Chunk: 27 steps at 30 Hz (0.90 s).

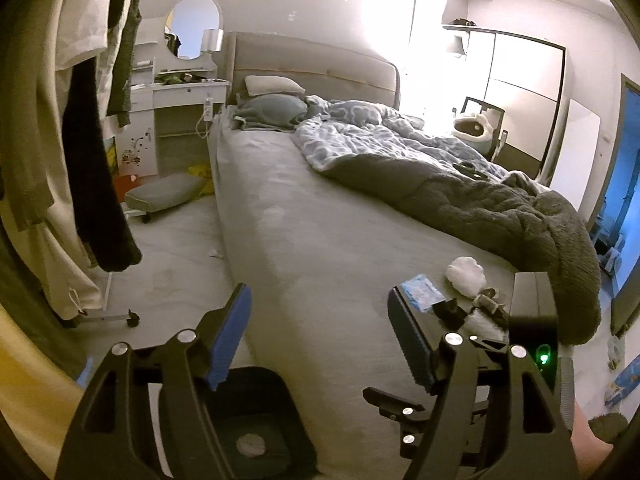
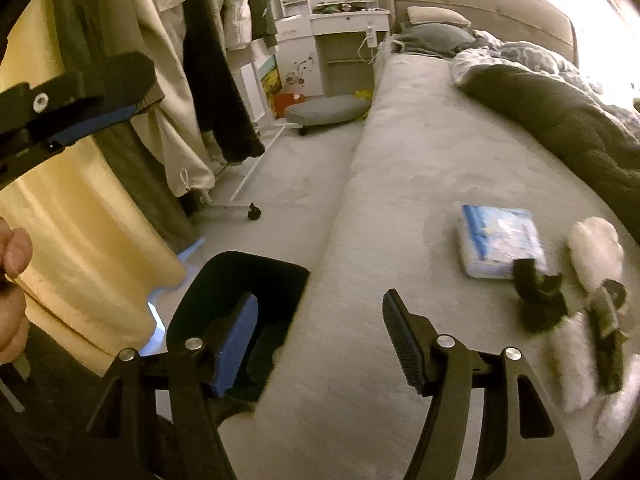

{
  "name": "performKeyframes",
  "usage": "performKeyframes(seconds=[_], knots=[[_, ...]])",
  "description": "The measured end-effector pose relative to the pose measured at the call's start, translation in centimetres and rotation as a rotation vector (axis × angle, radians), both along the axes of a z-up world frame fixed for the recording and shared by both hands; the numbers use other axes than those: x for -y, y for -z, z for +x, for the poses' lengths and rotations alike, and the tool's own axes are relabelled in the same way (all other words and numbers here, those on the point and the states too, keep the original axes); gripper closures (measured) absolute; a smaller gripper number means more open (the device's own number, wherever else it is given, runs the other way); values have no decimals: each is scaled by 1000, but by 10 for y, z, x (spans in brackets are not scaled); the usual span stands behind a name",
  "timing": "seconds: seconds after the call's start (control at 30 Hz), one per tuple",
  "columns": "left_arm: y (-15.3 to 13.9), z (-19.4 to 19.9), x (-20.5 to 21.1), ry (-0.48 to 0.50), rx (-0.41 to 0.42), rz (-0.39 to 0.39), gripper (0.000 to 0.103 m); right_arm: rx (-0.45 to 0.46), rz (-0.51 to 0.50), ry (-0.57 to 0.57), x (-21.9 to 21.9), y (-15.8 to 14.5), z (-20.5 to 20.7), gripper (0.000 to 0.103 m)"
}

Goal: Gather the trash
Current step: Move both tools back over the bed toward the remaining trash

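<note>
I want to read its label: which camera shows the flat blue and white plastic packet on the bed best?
The right wrist view: the flat blue and white plastic packet lies whole and unobstructed on the grey bed. In the left wrist view it is small and partly hidden behind a gripper finger.

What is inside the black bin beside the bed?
In the left wrist view, the bin holds a pale round object on its dark floor. The left tongs hide part of the interior. In the right wrist view, the right tongs block much of the inside.
</note>
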State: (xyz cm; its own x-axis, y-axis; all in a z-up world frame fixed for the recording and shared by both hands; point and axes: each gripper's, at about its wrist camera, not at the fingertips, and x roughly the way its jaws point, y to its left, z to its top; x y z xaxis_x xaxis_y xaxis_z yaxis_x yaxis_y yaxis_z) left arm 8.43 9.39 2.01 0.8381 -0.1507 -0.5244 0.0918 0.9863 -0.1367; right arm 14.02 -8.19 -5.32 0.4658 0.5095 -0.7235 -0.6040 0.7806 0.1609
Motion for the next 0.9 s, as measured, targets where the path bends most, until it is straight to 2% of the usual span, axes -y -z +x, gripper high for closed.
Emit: performKeyframes(seconds=[0.43,0.9], knots=[[9,8,31,42,-25,0,22,22,22,44,39,-9,-5,34],[18,16,56,76,-51,2,19,31,36,80,66,-12,-7,32]])
